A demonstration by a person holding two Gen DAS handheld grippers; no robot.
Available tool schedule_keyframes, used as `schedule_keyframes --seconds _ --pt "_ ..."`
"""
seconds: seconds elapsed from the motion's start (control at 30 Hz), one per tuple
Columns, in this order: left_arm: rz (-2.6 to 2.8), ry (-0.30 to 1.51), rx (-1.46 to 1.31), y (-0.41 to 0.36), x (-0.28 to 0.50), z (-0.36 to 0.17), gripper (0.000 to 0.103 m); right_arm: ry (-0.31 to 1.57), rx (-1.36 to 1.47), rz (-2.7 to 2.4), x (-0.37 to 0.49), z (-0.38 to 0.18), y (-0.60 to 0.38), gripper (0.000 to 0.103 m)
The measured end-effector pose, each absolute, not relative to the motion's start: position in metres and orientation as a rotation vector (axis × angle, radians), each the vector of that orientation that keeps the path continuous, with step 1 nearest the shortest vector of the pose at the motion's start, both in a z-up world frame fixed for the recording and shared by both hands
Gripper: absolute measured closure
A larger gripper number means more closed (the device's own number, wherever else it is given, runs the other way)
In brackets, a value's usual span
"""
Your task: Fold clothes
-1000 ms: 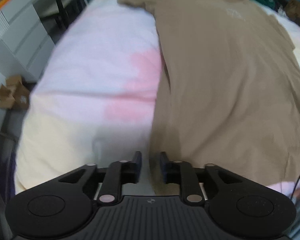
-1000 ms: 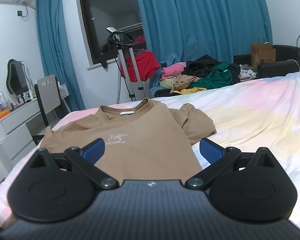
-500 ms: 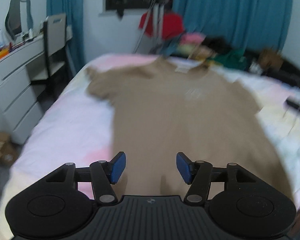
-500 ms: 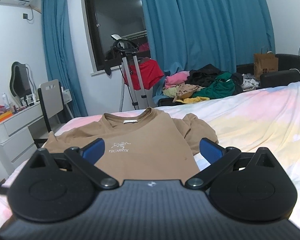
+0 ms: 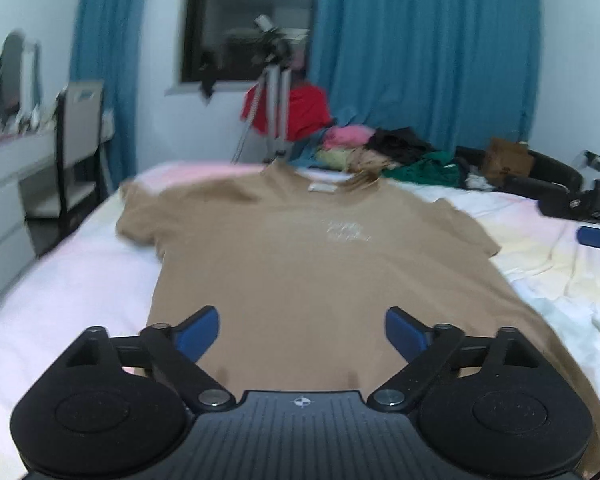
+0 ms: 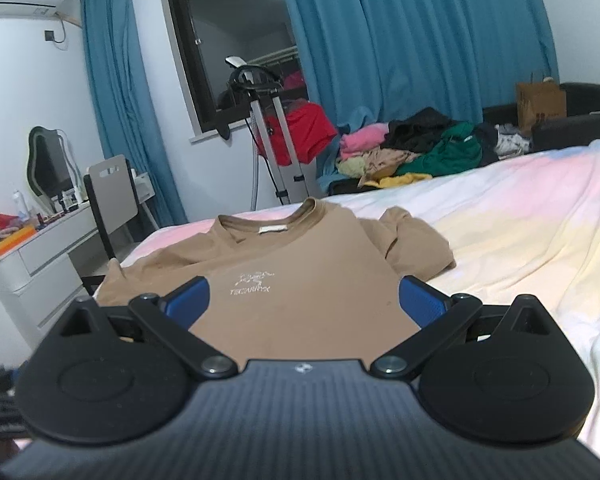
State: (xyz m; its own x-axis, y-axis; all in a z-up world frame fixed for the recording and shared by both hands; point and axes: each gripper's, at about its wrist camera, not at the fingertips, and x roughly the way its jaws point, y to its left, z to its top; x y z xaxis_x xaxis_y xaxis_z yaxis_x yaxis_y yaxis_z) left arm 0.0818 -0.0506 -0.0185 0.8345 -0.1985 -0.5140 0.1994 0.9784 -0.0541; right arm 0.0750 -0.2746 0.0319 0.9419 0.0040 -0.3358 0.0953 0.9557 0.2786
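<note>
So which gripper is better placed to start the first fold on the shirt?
Probably left. The left gripper sits over the shirt near its hem, jaws just opened, nothing between them. The right gripper is open too, low over the shirt.

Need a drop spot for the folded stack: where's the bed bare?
Bare sheet on either side of the tan T-shirt: a strip toward the desk, a wider stretch on the other side. Crowded beyond the collar: clothes pile.

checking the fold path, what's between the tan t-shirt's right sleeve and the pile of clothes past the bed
Only bare pastel bed sheet lies between the tan t-shirt sleeve and the clothes pile; the right wrist view shows it best.
</note>
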Motion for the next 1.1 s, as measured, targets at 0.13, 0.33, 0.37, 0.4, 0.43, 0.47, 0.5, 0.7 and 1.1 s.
schedule_keyframes --seconds 0.13,0.33,0.37,0.4,0.43,0.47,0.5,0.7,1.1 --pt "-0.168 0.553 -0.008 -0.041 0.086 -0.022 0.0 0.356 0.301 -0.052 0.082 0.028 -0.273 0.0" --pt "-0.157 0.536 -0.012 -0.036 0.082 -0.022 0.0 0.357 0.301 -0.057 0.082 0.027 -0.275 0.0" --pt "-0.155 0.54 -0.018 -0.036 0.082 -0.023 0.0 0.357 0.304 -0.057 0.082 0.027 -0.275 0.0" --pt "-0.152 0.544 -0.023 -0.036 0.082 -0.024 0.0 0.357 0.306 -0.057 0.081 0.028 -0.276 0.0" --pt "-0.149 0.548 -0.03 -0.035 0.082 -0.024 0.0 0.357 0.311 -0.056 0.081 0.028 -0.277 0.0" --pt "-0.147 0.552 -0.037 -0.034 0.082 -0.025 0.0 0.356 0.32 -0.054 0.081 0.028 -0.279 0.0" --pt "-0.146 0.557 -0.044 -0.034 0.082 -0.025 0.0 0.356 0.332 -0.052 0.08 0.028 -0.28 0.0" --pt "-0.136 0.572 -0.06 -0.036 0.08 -0.029 0.0 0.362 0.4 -0.049 0.08 0.026 -0.292 0.0" --pt "-0.118 0.588 -0.015 -0.048 0.079 -0.039 0.0 0.32 0.817 -0.082 0.129 0.009 -0.38 0.001"
